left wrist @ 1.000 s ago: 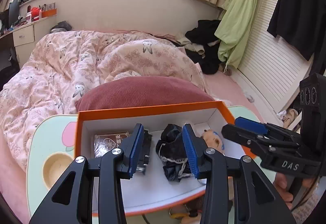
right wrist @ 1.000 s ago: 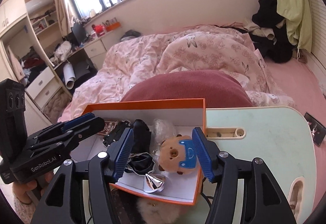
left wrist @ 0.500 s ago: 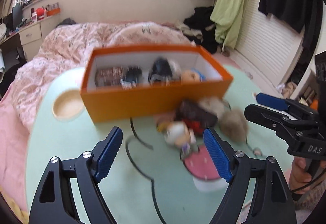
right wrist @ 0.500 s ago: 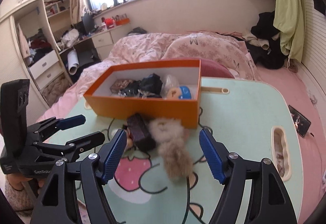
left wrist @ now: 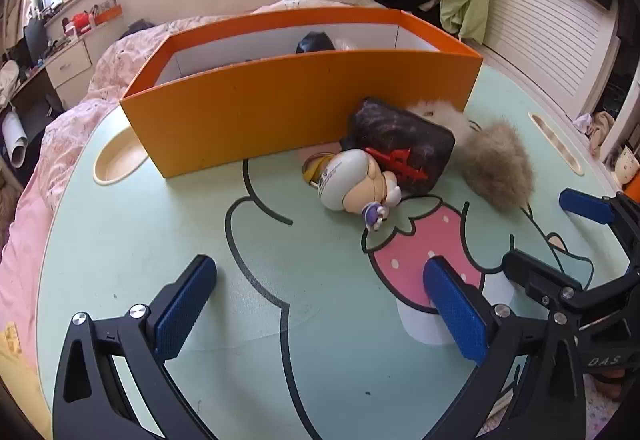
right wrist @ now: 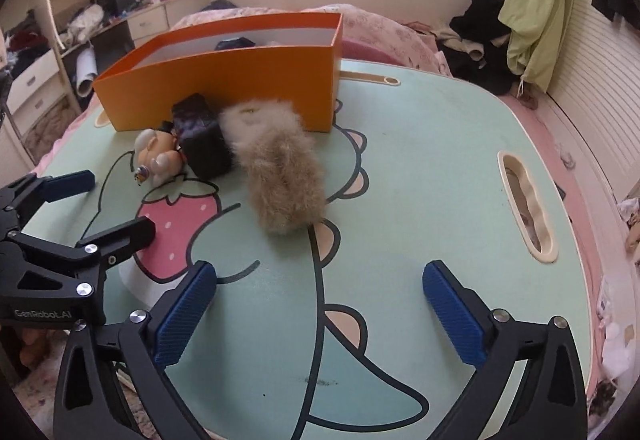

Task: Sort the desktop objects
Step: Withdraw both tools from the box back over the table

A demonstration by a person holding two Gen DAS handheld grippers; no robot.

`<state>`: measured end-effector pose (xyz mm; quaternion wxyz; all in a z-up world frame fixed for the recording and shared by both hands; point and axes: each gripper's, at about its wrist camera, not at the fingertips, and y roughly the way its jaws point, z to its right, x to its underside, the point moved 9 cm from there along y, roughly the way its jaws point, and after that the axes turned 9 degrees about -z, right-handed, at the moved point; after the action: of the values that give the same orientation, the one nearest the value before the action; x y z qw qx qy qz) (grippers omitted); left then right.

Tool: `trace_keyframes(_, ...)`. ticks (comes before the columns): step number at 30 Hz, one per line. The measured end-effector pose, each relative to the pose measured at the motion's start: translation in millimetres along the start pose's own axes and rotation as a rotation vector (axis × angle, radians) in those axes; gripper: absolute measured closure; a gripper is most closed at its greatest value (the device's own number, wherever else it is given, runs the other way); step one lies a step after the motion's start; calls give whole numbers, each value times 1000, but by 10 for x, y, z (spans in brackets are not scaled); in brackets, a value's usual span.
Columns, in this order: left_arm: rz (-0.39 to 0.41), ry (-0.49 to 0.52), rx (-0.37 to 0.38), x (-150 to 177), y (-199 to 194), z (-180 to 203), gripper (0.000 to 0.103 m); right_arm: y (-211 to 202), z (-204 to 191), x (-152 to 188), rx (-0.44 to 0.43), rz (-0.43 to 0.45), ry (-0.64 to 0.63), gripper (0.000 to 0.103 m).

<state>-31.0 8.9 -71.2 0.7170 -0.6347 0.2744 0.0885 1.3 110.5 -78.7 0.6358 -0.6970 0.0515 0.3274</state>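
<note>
At the far left of the left wrist view, a pink floral duvet (left wrist: 60, 136) lies on the bed beyond the edge of the mint-green table (left wrist: 132, 240), whose top carries a round cream recess (left wrist: 118, 162) and a cartoon print with a pink strawberry (left wrist: 404, 268). The left hand-held gripper (left wrist: 320, 306) hovers over the bare tabletop with its blue pads spread wide and opening further, nothing between them. Further back stands the orange box (left wrist: 256, 116), white inside, with a dark item (left wrist: 314, 42) showing above its near wall. Just right of the box's middle, three loose things crowd together against that wall: a small round-headed figurine (left wrist: 352, 184) lying on its side, a dark pouch with red lettering (left wrist: 400, 146) touching it from behind, and a tan fluffy pom-pom (left wrist: 496, 166) just beside the pouch. The right hand-held gripper (left wrist: 560, 240) enters from the right edge of this view. In the right wrist view, the left hand-held gripper appears at the left edge, the same figurine (right wrist: 154, 154), pouch (right wrist: 202, 144) and pom-pom (right wrist: 282, 176) lie in a row in front of the box (right wrist: 224, 88), and the right hand-held gripper (right wrist: 320, 306) is held over the printed table with its jaws wide and opening, empty. To the right sits a long slot (right wrist: 526, 208) in the tabletop, and beyond it a green garment (right wrist: 536, 0) hangs.
</note>
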Motion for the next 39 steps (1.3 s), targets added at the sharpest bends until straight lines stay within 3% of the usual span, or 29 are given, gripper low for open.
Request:
trace_keyframes(27, -2, 1, 3, 8, 6, 4, 0, 0, 1, 2, -3, 15, -11, 0)
trace_keyframes(35, 2, -18, -6, -18, 9, -43, 0, -71, 30, -374, -19, 57, -3, 2)
trace_keyframes(39, 2, -18, -6, -19, 10, -39, 0, 16, 65, -540, -25, 40, 5, 11)
